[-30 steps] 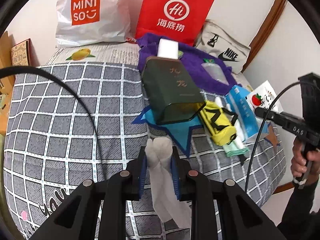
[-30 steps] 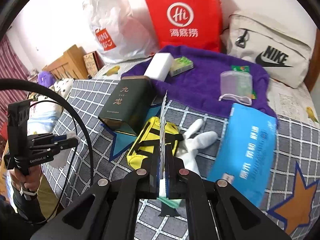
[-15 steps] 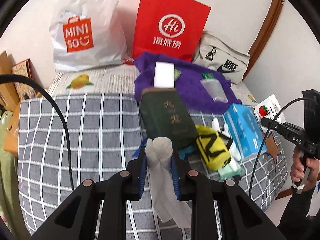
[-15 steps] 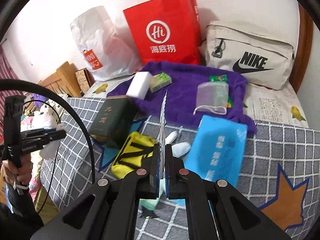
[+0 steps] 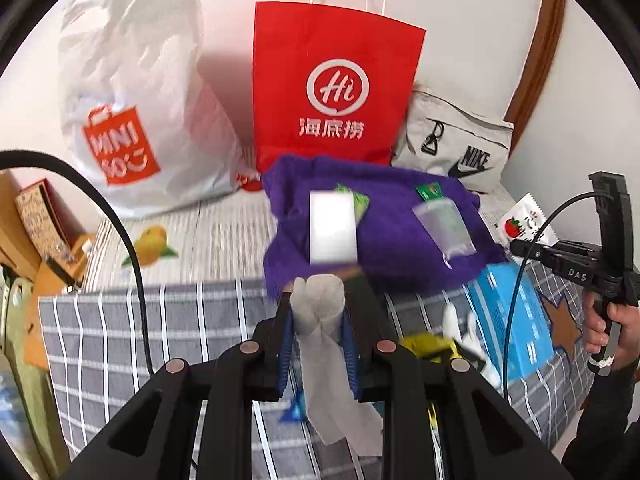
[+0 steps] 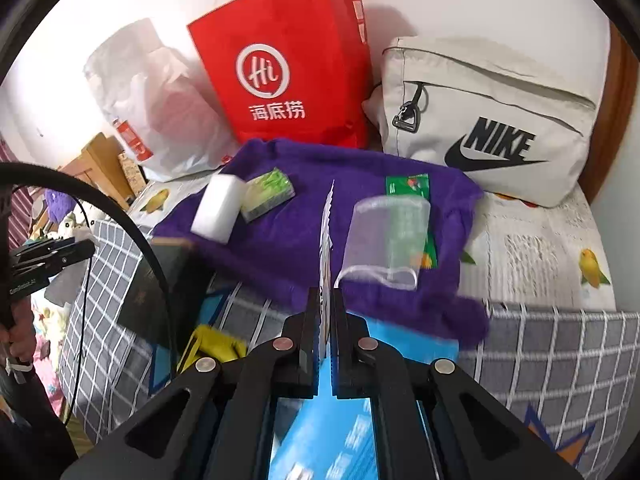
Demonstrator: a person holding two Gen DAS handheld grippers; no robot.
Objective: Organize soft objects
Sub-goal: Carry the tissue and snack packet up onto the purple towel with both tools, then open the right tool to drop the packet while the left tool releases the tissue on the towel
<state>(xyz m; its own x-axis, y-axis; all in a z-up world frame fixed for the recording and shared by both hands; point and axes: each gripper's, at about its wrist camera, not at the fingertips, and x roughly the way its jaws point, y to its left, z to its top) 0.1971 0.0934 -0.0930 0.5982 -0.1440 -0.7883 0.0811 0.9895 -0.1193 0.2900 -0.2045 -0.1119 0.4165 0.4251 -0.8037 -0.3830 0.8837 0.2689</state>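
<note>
We've got the left gripper (image 5: 318, 316) clamped on a bunched pale grey cloth (image 5: 320, 312); its loose tail hangs down between the arms. The right gripper (image 6: 327, 312) is pinched on a thin white packet (image 6: 328, 236), held edge-on and standing up out of the jaws.

Both are over the grey checked bedspread (image 6: 560, 344). Just beyond the tips lies the purple towel (image 6: 288, 240), carrying a white foam block (image 6: 218, 214), a green packet (image 6: 268, 194) touching it, and a clear plastic pouch (image 6: 386, 236) to the right.

Far side, against the wall: white MINISO bag (image 5: 128, 120) left, red Hi bag (image 5: 332, 88) middle, beige Nike bag (image 6: 492, 124) right.

Near side: dark green box (image 6: 160, 288) left of the right gripper, yellow pouch (image 6: 212, 346) next to it, blue tissue pack (image 5: 508, 320) right of the left gripper. The white item beside the yellow pouch is too blurred to identify.
</note>
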